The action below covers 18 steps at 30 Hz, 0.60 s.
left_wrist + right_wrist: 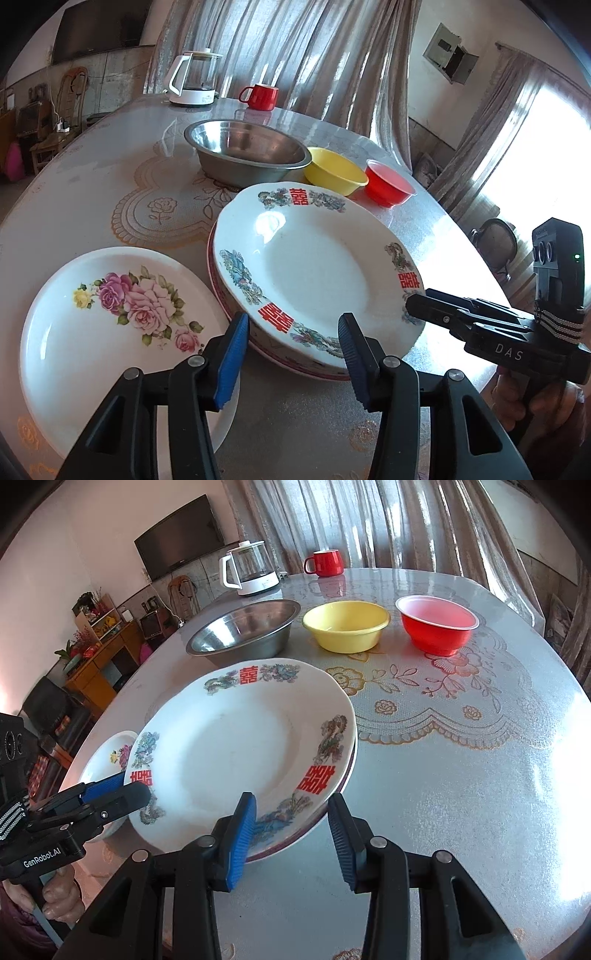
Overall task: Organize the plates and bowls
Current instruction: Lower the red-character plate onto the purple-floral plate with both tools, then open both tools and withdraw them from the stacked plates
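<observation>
Both grippers, left (291, 354) and right (291, 834), gape partly open, empty, at near rim of patterned plate (314, 266) stacked on red-rimmed plate (295, 363).

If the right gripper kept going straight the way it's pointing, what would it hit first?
Most likely the near rim of the double-happiness plate, which lies right ahead of the open right gripper and sits atop another plate. Depth is hard to judge, so it might touch the table just short of it.
</observation>
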Motion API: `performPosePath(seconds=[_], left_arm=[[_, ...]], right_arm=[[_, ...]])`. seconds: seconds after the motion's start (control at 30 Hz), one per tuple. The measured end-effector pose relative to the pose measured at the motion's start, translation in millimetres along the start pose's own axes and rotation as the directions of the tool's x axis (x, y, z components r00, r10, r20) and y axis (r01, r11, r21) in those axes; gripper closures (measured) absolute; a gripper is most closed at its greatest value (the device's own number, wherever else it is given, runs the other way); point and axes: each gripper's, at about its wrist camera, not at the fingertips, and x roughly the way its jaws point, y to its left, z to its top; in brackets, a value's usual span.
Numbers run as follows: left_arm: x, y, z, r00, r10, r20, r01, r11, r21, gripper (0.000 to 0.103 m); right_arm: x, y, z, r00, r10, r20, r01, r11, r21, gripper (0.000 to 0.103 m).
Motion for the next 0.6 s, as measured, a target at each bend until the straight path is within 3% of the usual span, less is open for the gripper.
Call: performPosePath(seconds=[0.3,0.43,0.6], left_arm=[[-5,7,9,0.999,0.025,0.033,-0.024,1.000,-0.009,0.044],[-3,11,25,0.996,0.059,0.066,-0.058,0.998,-0.008,0.027],[13,10,41,0.996,0.067,0.051,-0.067,0.998,0.016,0.027]], right_arm=[[-5,-5,3,1.000,-0.016,0.019,0.016,1.000,0.015,0.062],[-3,-12,13,0.997,-0.061,0.045,0.059,0.998,0.037,0.062],[17,-22,31,0.996,-0.081,0.049,0.078,0.995,0.066,0.062]])
